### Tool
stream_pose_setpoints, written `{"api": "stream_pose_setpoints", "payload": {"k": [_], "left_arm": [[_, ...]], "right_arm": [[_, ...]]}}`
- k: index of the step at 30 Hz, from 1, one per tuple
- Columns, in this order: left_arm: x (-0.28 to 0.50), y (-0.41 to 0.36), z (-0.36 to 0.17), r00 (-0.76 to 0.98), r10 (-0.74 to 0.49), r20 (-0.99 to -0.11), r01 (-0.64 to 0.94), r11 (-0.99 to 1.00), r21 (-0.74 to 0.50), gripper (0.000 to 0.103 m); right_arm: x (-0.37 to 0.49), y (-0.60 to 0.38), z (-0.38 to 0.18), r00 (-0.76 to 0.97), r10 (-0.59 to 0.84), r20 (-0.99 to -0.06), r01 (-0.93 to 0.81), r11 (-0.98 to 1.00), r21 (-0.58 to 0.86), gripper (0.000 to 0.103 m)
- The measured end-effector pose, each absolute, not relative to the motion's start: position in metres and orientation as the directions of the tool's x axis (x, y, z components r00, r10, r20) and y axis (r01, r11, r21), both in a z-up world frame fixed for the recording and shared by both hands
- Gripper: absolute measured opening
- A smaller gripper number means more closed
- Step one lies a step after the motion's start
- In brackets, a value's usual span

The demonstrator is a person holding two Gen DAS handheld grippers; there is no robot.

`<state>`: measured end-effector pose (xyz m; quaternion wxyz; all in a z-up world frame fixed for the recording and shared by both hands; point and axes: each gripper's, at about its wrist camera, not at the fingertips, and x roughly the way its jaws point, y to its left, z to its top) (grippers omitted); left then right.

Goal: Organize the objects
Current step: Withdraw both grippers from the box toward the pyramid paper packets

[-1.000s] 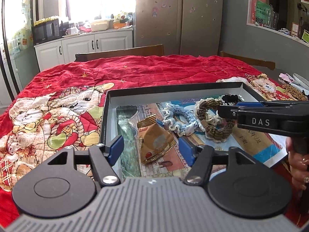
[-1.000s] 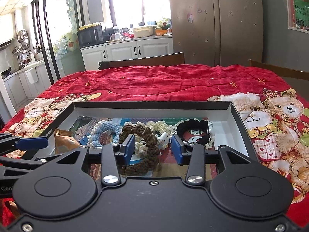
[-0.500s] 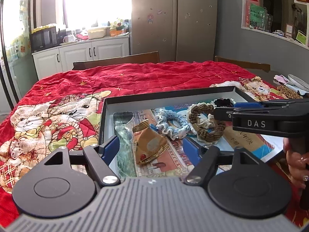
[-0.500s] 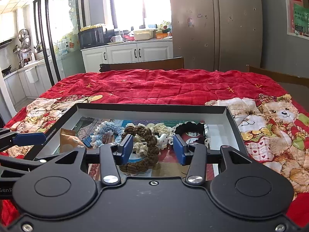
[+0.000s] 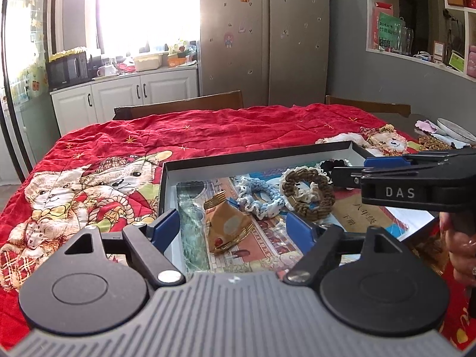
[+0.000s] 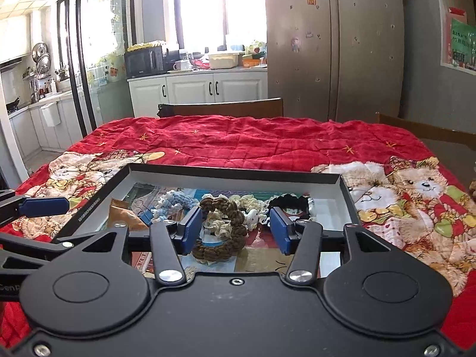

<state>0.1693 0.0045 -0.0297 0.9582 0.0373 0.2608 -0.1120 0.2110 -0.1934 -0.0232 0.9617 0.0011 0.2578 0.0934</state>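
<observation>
A black tray [image 5: 261, 148] with white inner walls lies on the red quilt and holds several items. My left gripper [image 5: 233, 227] hovers over its near left end, jaws opening. A brown-gold pyramid packet [image 5: 229, 226] lies in the tray between the fingers, untouched. My right gripper [image 6: 235, 229] is opening too. A brown braided ring [image 6: 223, 229] rests in the tray between its pads, close to the left pad, not squeezed. A light blue braided ring [image 5: 261, 193], a cream scrunchie [image 6: 247, 200] and a black scrunchie [image 6: 291, 202] lie behind. Each gripper shows sideways in the other's view: right gripper [image 5: 357, 169], left gripper [image 6: 59, 223].
The red bear-print quilt [image 6: 253, 142] covers the whole table. Wooden chairs [image 6: 223, 108] stand at the far side, with a fridge and white cupboards beyond. A plate [image 5: 455, 129] and small items sit at the far right edge. A hand [image 5: 459, 247] holds the right gripper.
Both grippers' jaws have widened and both have drawn back and up a little from the tray. The packet and the brown ring stay lying in the tray.
</observation>
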Motion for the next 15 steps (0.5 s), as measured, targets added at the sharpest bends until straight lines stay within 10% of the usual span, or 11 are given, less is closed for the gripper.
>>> {"api": "stream_pose_setpoints", "payload": {"k": [15], "left_arm": [[0.139, 0.001, -0.009, 0.864, -0.212, -0.458, 0.258, 0.965, 0.040, 0.092]], "right_arm": [[0.168, -0.192, 0.003, 0.865, 0.217, -0.453, -0.232, 0.973, 0.022, 0.055]]}}
